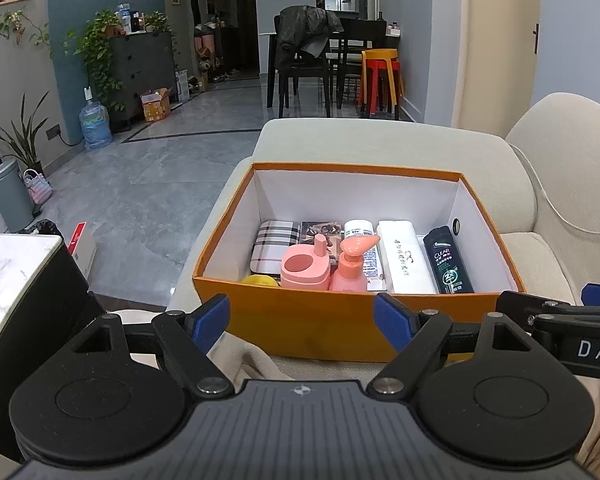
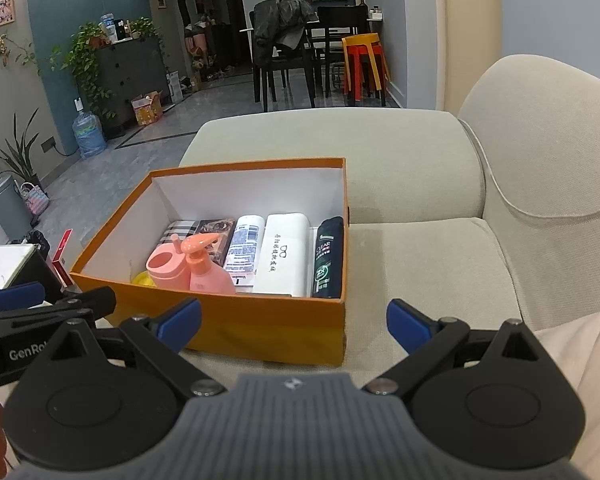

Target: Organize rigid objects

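An orange box (image 1: 320, 320) (image 2: 268, 332) with a white inside stands on a beige sofa seat. In it lie a plaid case (image 1: 274, 242), a pink holder (image 1: 304, 270), a pink pump bottle (image 1: 350, 264) (image 2: 206, 266), a white tube (image 2: 244, 246), a white case (image 1: 404, 260) (image 2: 286, 258), a black CLEAR bottle (image 1: 448, 260) (image 2: 329, 258) and a yellow item (image 1: 260, 280). My left gripper (image 1: 302, 320) is open and empty in front of the box's near wall. My right gripper (image 2: 294, 326) is open and empty near the box's front right corner.
The beige sofa (image 2: 440, 264) has its backrest on the right and an armrest beyond the box. A marble-topped table (image 1: 8, 272) stands at the left. Beyond are a tiled floor, a grey bin (image 1: 8, 196), a water jug (image 1: 94, 122) and dining chairs (image 1: 300, 68).
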Demonstrator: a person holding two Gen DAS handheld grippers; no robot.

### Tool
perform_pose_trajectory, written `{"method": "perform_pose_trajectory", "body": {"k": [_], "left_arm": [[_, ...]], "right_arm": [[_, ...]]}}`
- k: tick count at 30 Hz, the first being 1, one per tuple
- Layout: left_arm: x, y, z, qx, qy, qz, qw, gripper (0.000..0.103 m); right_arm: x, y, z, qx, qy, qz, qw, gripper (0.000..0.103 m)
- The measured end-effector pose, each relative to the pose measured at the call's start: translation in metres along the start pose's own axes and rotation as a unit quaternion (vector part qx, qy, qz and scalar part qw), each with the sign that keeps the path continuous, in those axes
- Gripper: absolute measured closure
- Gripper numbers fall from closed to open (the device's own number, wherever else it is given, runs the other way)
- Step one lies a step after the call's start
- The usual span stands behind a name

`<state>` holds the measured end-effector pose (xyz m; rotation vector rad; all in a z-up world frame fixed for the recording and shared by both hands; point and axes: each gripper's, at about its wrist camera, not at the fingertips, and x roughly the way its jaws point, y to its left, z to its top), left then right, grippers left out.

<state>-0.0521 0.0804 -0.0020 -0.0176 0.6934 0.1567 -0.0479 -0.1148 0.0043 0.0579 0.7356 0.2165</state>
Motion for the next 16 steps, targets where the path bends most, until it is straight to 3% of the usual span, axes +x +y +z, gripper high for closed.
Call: {"method": "perform_pose_trajectory", "body": {"k": [16], "left_arm": [[0.0018,-0.0055,0.0013,0.005,-0.001,0.002,1.0,0.008]], "right_arm": [[0.0068,-0.0057,-0.0031,0.012,0.011,0.004,1.0,0.006]]}}
